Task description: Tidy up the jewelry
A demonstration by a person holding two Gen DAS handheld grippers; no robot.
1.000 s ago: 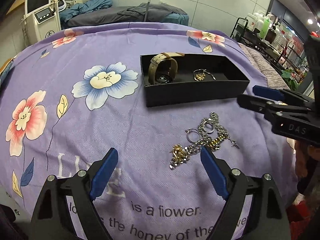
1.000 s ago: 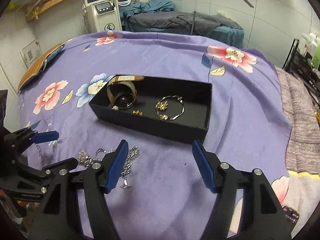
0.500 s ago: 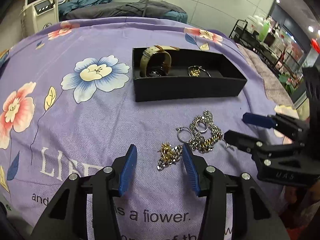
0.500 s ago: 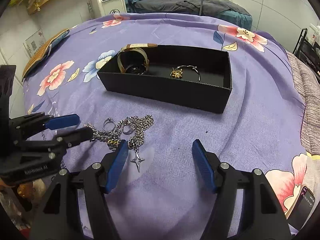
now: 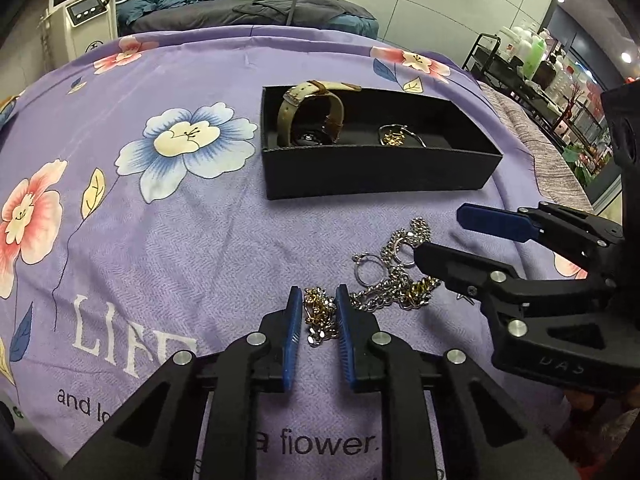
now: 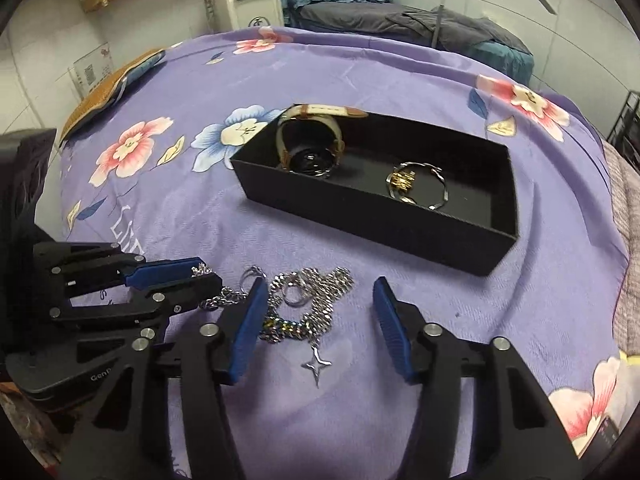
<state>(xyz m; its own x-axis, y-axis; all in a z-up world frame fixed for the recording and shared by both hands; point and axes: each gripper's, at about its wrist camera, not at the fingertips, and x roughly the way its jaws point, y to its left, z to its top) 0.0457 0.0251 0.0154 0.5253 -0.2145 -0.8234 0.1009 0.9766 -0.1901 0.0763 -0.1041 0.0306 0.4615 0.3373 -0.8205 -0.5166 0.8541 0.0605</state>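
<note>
Closing around the gold-coloured end of a tangled metal chain (image 5: 318,314), with the blue pads of the left gripper (image 5: 316,300) now narrow and the links pressed between them. Closing too, but standing about half wide, the right gripper (image 6: 318,300) with its blue pads on both sides of the silver chain heap (image 6: 310,294), apart from the links on the right side; on the left side cannot tell whether touching. Lying just below this heap, a small silver star-shaped pendant (image 6: 317,363). Resting all on a purple bedsheet printed with flowers and white letters (image 5: 160,240). Standing farther behind, a long black open box (image 6: 400,216), apart from the chains. Inside the box, at its left end, a beige leather-strap wristwatch (image 6: 310,140); more to the right, a thin silver bangle with a gold charm (image 6: 416,184).
</note>
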